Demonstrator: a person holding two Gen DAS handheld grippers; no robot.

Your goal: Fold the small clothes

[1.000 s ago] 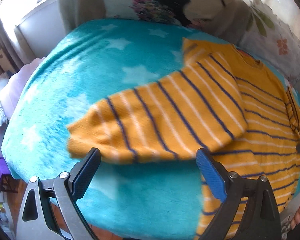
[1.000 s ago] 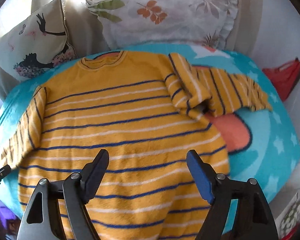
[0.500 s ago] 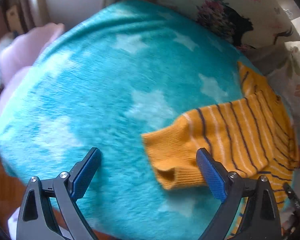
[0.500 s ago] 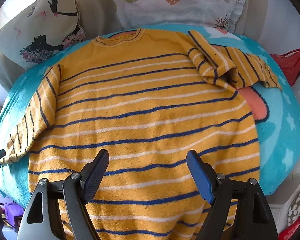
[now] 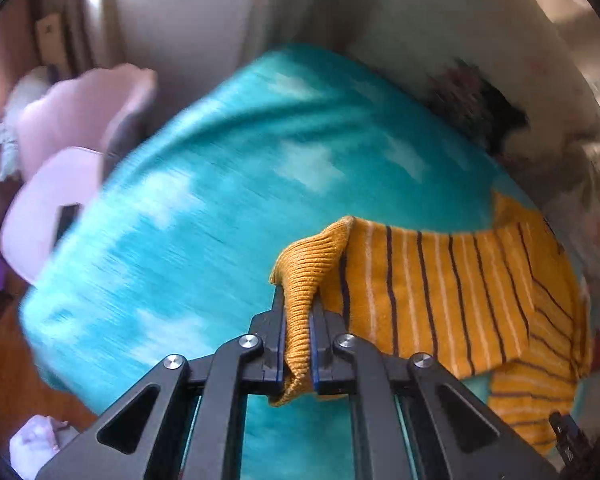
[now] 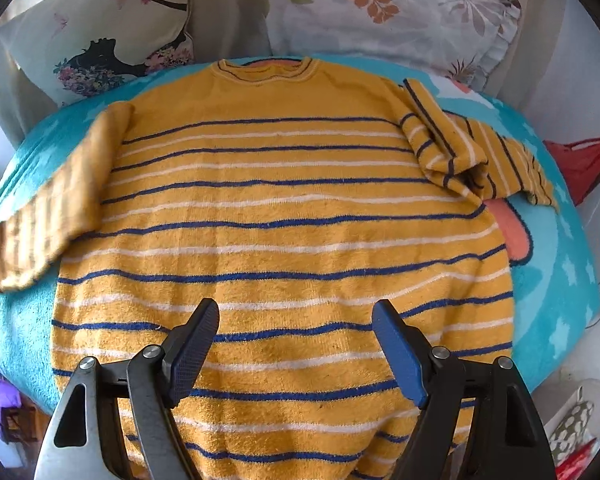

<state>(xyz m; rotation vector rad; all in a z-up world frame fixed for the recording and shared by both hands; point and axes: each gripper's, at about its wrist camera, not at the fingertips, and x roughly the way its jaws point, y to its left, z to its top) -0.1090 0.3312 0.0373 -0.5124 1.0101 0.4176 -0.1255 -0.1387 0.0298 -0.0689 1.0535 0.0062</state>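
A yellow sweater with blue and white stripes lies flat, neck away from me, on a teal star blanket. My left gripper is shut on the ribbed cuff of its left sleeve and holds it raised above the blanket. That sleeve shows blurred at the left of the right wrist view. The right sleeve lies bunched and folded at the right shoulder. My right gripper is open and empty above the sweater's lower body.
Patterned pillows stand behind the sweater. A pink chair is left of the bed. A red bag lies at the right. Wooden floor shows below the blanket's edge.
My left gripper moved to the left sleeve's cuff, shut on it and lifted it. My right gripper came closer over the sweater's body and stayed open.
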